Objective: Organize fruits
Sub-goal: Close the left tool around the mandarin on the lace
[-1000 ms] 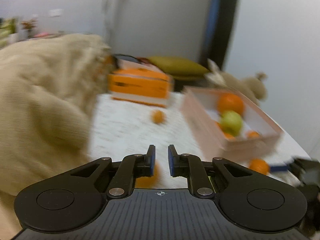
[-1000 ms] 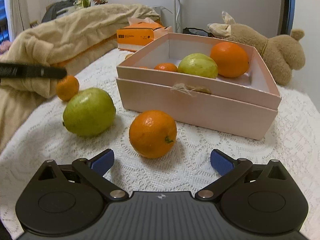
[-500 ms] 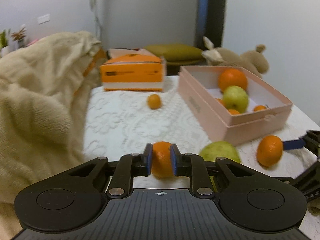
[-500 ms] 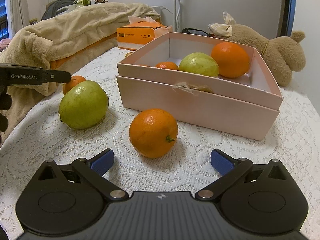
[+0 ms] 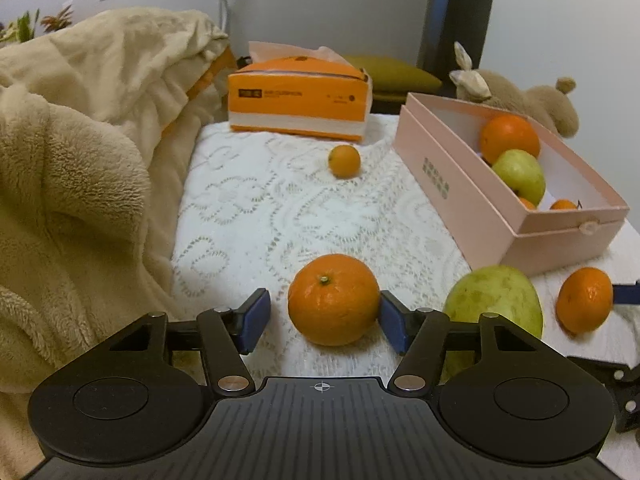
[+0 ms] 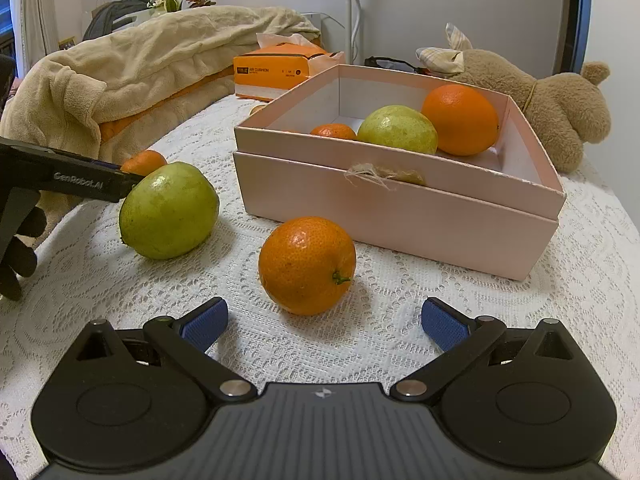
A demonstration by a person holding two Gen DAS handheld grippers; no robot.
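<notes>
- To my far left the beige blanket (image 5: 80, 168) lies heaped along the edge, so the loose fruit sits on the lace-covered surface (image 5: 256, 216) beside it.
- My left gripper (image 5: 322, 322) has just spread its fingers wide; the small orange (image 5: 333, 299) sits between them on the lace, the right pad at its skin, the left pad clear. I judge I am straddling it for a grasp, not yet squeezing.
- The green guava (image 6: 169, 211) lies just right of that orange, close enough to get nudged.
- My right gripper (image 6: 324, 326) waits released, fingers apart, just short of the second orange (image 6: 307, 265).
- The pink box (image 6: 396, 208) stands open beyond, already holding fruit, so the loose fruits likely go there.
</notes>
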